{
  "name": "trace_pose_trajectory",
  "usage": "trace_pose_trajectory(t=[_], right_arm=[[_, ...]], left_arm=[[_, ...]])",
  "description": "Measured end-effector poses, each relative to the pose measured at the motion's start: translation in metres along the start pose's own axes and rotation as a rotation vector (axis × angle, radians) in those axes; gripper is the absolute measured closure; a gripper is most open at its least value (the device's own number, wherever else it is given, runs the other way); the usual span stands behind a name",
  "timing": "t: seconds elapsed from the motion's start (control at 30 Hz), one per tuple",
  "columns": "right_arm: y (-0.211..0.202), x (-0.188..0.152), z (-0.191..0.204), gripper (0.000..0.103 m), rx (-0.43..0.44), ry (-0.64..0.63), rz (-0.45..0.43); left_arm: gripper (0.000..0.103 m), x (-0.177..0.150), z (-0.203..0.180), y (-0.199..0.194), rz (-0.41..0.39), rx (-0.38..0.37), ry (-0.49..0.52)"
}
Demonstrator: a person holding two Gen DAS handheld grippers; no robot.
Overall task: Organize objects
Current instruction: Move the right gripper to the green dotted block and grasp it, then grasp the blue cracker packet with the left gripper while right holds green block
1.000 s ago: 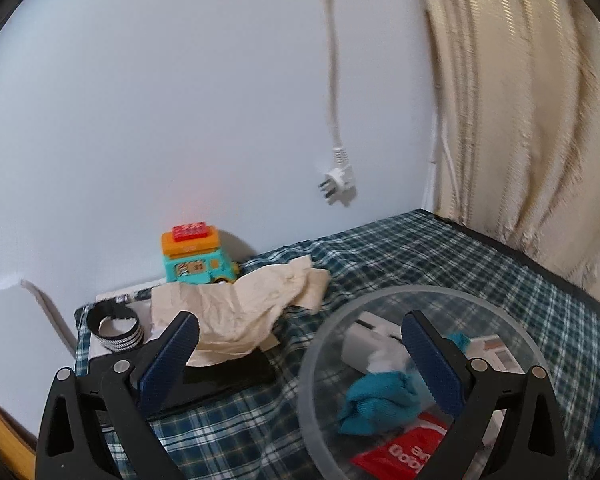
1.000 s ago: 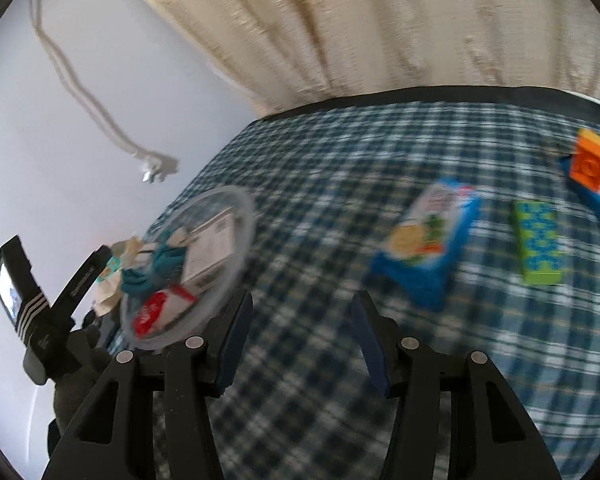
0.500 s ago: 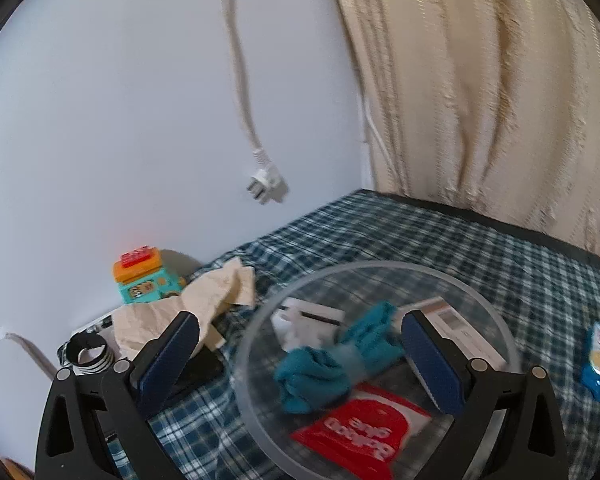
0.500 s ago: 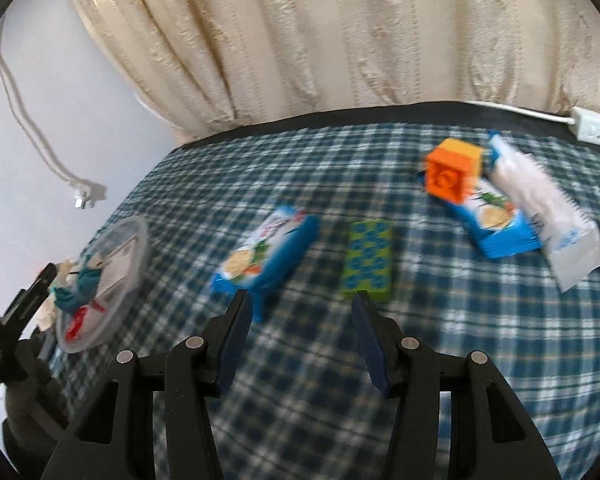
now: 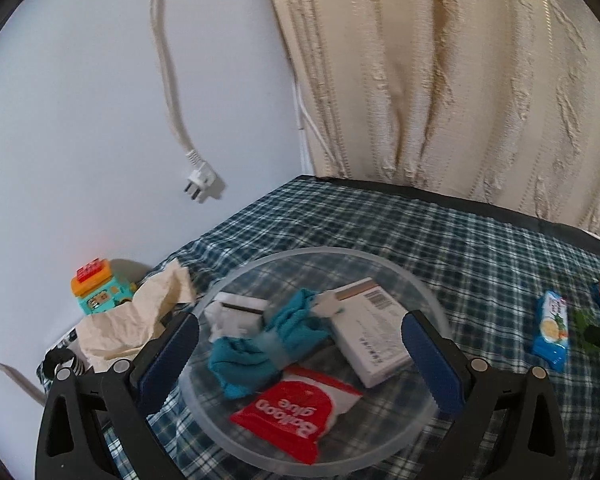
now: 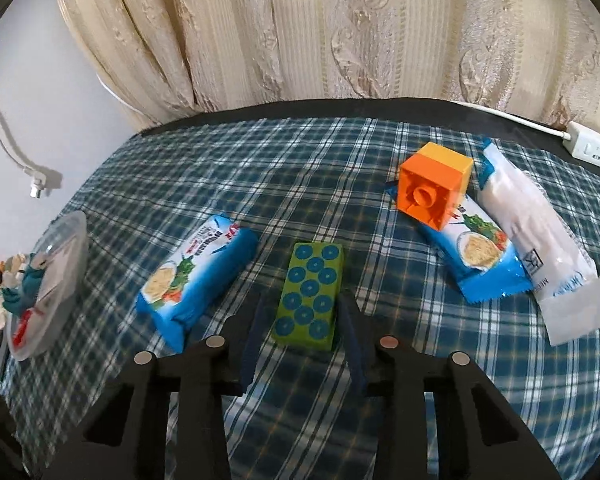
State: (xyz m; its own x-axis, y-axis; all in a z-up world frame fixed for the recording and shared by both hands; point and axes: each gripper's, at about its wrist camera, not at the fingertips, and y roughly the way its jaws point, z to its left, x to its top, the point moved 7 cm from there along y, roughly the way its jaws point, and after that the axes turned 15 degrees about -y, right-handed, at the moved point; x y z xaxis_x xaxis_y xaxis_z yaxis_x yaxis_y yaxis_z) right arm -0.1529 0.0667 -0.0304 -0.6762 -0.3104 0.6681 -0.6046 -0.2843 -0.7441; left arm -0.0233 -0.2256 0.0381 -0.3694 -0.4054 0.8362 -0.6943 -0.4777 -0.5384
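Observation:
My left gripper [image 5: 300, 356] is open, its fingers on either side of a clear plastic bowl [image 5: 416, 288] that holds a teal cloth [image 5: 268, 344], a white box [image 5: 372, 328], a red glue packet [image 5: 300, 404] and a small white item. Whether the fingers touch the bowl I cannot tell. My right gripper [image 6: 304, 340] is open, its fingers either side of the near end of a green block with blue dots [image 6: 310, 294] lying on the plaid cloth. The bowl also shows at far left in the right wrist view [image 6: 48, 280].
A blue snack packet [image 6: 198, 276] lies left of the green block. At right are an orange toy brick [image 6: 434, 188] on a second blue packet [image 6: 476, 252], a white packet [image 6: 540, 248] and a power strip [image 6: 594, 148]. A toy truck [image 5: 100, 292], crumpled paper [image 5: 136, 316] and a hanging plug [image 5: 200, 178] are by the wall.
My right gripper has swung right and come down around the green block. My left gripper's view has turned right, bringing the bowl between its fingers; it stays open.

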Motion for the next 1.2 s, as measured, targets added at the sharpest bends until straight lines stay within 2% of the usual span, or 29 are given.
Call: trace_pose_trajectory(t=[0.33, 0.53, 0.9, 1.0, 1.2], right_arm=[[0.005, 0.004, -0.001, 0.071, -0.008, -0.034, 0.011], [-0.001, -0.002, -0.006, 0.072, -0.002, -0.019, 0.022], [-0.012, -0.014, -0.022, 0.072, 0.004, 0.005, 0.004], [-0.013, -0.016, -0.021, 0.072, 0.016, 0.017, -0.002], [-0.013, -0.015, -0.023, 0.072, 0.040, 0.035, -0.008]], left_arm=[[0.000, -0.008, -0.050, -0.004, 0.077, -0.116, 0.088], [0.000, -0.020, -0.089, -0.001, 0.187, -0.230, 0.122], [0.000, -0.059, -0.163, 0.017, 0.310, -0.321, 0.292], [0.000, -0.068, -0.179, 0.025, 0.352, -0.327, 0.318], [0.003, -0.079, -0.202, 0.035, 0.386, -0.337, 0.354]])
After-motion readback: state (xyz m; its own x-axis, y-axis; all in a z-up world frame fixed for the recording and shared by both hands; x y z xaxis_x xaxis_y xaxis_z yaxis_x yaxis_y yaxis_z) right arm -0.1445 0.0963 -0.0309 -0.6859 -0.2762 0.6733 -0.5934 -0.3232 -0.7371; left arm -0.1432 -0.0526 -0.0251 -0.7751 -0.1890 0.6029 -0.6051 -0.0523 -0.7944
